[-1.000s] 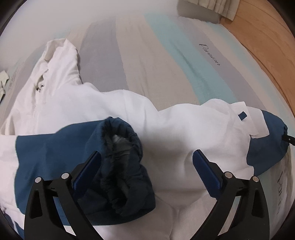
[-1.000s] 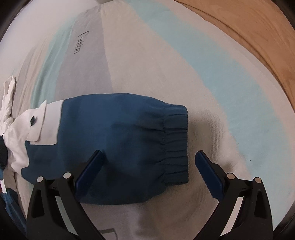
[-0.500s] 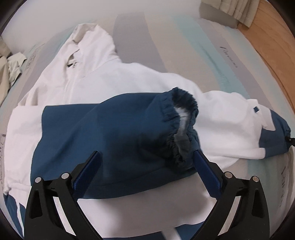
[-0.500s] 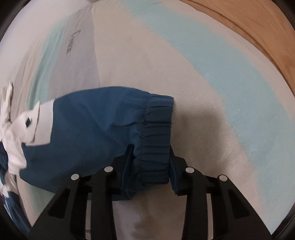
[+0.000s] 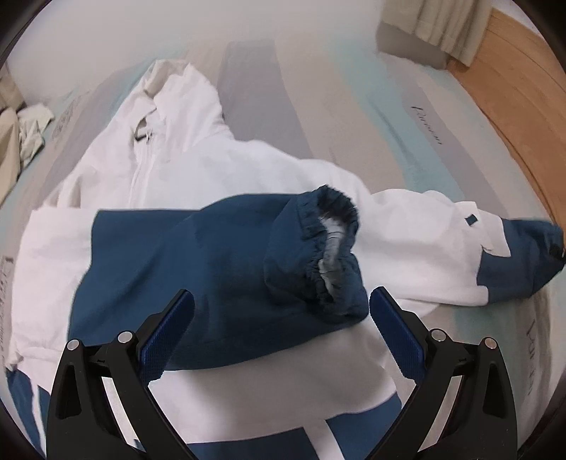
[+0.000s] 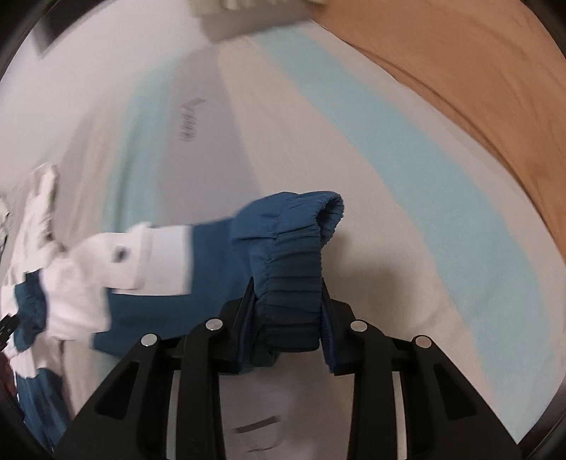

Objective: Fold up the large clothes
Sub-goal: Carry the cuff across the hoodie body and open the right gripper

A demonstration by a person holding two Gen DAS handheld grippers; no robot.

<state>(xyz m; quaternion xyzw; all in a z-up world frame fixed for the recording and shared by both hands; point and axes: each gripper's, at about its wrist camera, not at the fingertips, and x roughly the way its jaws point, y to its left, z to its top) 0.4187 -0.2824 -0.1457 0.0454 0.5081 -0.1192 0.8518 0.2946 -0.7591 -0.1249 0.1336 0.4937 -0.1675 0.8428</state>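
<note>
A white and blue jacket (image 5: 184,170) lies spread on the striped bed. Its left blue sleeve (image 5: 219,262) is folded across the white body, cuff (image 5: 332,247) open toward me. My left gripper (image 5: 281,315) is open and empty, jaws wide apart just above that sleeve. The jacket's other sleeve (image 5: 509,254) stretches out to the right. My right gripper (image 6: 286,304) is shut on that sleeve's blue elastic cuff (image 6: 293,254) and holds it lifted off the bed, the sleeve (image 6: 159,262) trailing left.
The bed sheet (image 5: 353,106) has grey, beige and light blue stripes. Wooden floor (image 5: 523,78) lies to the right, also in the right wrist view (image 6: 460,88). Crumpled cloth (image 5: 32,131) sits at the far left. A curtain (image 5: 442,24) hangs at the back right.
My right gripper closed on the right sleeve's cuff and lifted it. My left gripper let the left sleeve lie across the body and drew back, open.
</note>
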